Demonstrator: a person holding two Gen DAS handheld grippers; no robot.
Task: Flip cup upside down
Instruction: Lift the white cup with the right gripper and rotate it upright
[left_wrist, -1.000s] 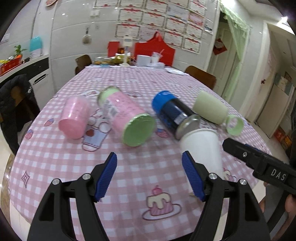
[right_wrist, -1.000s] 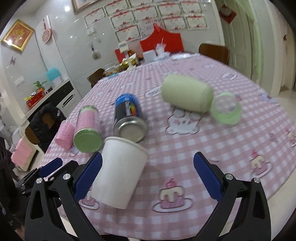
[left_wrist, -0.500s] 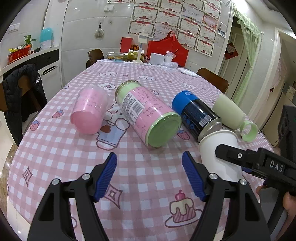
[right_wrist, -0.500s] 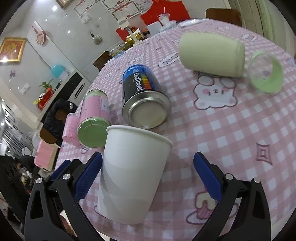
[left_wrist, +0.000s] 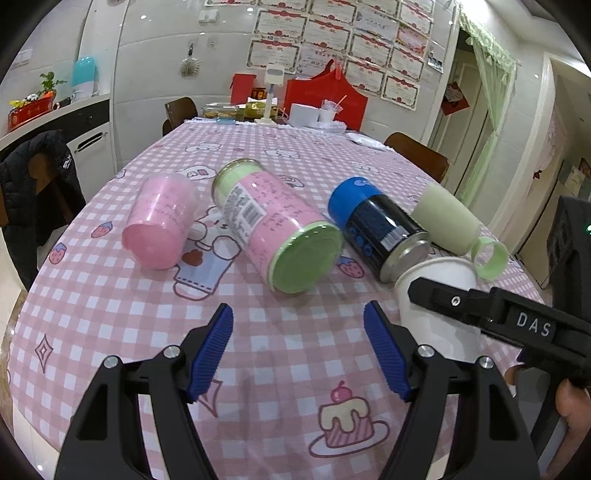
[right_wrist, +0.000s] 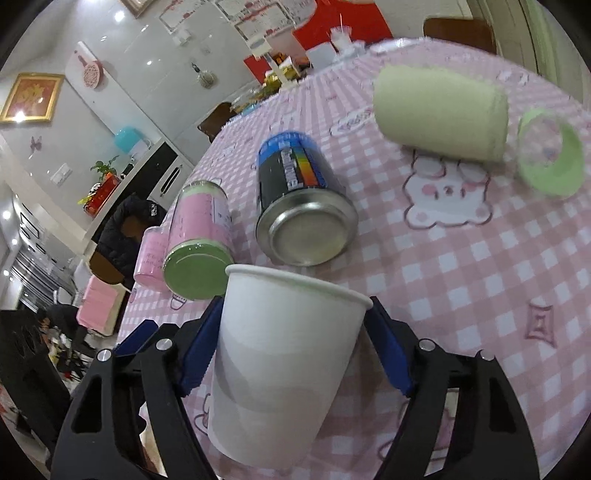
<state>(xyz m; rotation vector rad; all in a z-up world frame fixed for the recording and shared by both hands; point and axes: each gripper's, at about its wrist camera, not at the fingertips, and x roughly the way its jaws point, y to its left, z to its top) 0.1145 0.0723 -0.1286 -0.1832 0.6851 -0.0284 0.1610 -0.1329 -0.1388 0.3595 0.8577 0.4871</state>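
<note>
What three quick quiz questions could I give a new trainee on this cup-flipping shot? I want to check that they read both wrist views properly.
1. True or false: the left gripper holds the white paper cup.
2. Which way does the cup's rim face? A) up B) down onto the tablecloth C) sideways
3. Fill in: right behind the cup lies the black can with a ____ cap.

Key
1. False. The left gripper is open and empty; the right gripper has its pads at the cup's sides.
2. A. The cup stands rim up, not yet flipped.
3. Blue.
</note>
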